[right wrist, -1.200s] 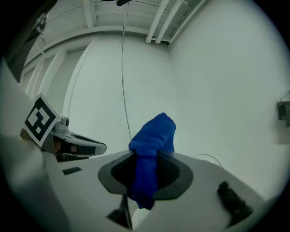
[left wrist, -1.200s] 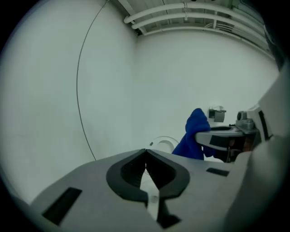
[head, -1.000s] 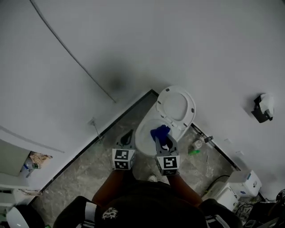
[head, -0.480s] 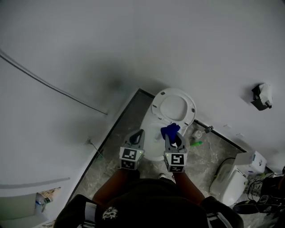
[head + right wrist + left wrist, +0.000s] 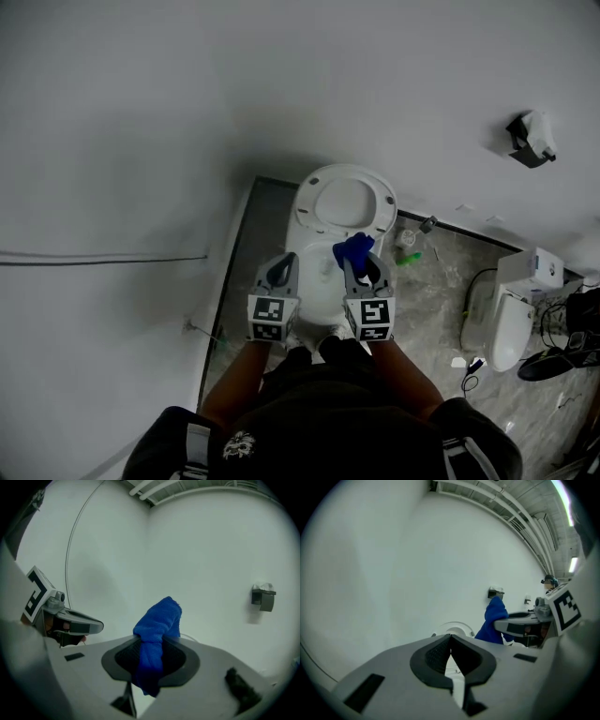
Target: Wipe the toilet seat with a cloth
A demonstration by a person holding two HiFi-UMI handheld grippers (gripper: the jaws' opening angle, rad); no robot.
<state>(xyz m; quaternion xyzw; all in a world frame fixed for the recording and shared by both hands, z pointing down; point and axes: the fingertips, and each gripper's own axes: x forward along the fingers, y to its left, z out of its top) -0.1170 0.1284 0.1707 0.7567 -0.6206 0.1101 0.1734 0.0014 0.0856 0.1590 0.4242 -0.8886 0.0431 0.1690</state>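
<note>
Cloth (image 5: 352, 249), blue and bunched, is clamped in the right gripper (image 5: 363, 269) just over the toilet seat (image 5: 307, 195), the left gripper (image 5: 279, 273) is closed empty, and flat, even pressure is advised.

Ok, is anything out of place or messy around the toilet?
Yes: small items lie loose on the floor to the right of the toilet in the head view, a green item among them; too small to identify. Nothing looks spilled.
</note>
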